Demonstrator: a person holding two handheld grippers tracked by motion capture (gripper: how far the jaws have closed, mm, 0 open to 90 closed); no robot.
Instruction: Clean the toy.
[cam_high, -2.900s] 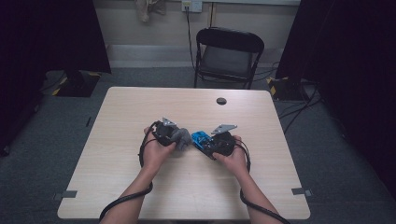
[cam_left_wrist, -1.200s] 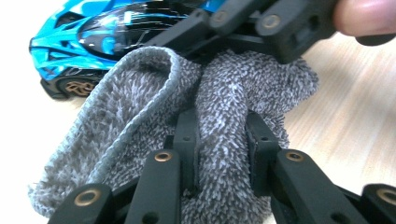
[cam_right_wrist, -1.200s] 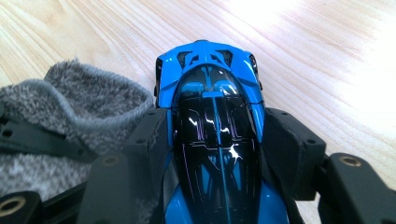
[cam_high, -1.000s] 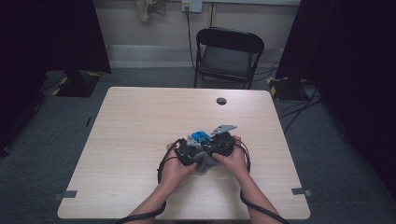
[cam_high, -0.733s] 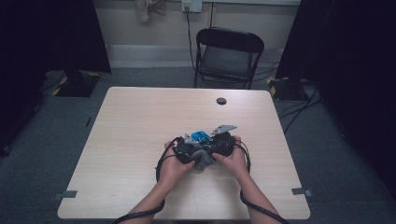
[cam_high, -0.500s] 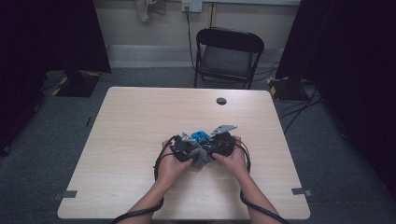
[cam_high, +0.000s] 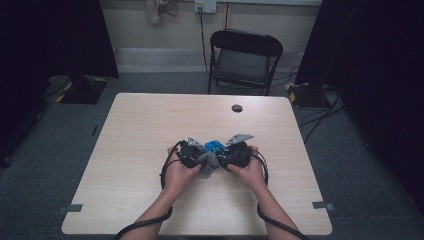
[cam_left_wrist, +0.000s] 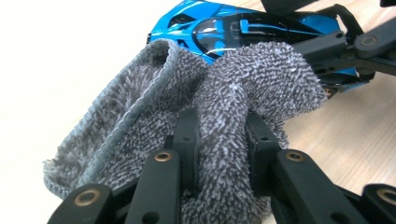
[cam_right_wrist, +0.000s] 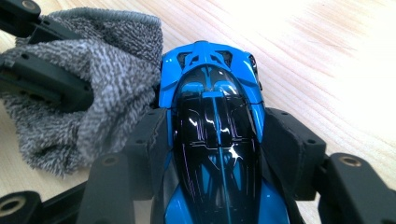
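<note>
High view: both tools meet at centre frame on the table (cam_high: 150, 130).

Left gripper view: left tool (cam_left_wrist: 219, 135) clamps a grey cloth (cam_left_wrist: 140, 140) against a blue toy car (cam_left_wrist: 224, 28); wiping appears under way, extent unclear.

Right gripper view: right tool (cam_right_wrist: 215, 140) grips the car's sides; nose points to the top of frame, long axis vertical.

Both forearms are reaching in from the near edge and angling inward, with the hands meeting close together over the middle. The left hand (cam_high: 176, 171) is holding the left tongs (cam_high: 192, 154) pointing right, their jaws pinching closed on a grey cloth (cam_left_wrist: 233, 107). The right hand (cam_high: 248, 171) is holding the right tongs (cam_high: 231, 155) pointing left, jaws clamping a blue toy car (cam_right_wrist: 212, 140) by its sides.
</note>
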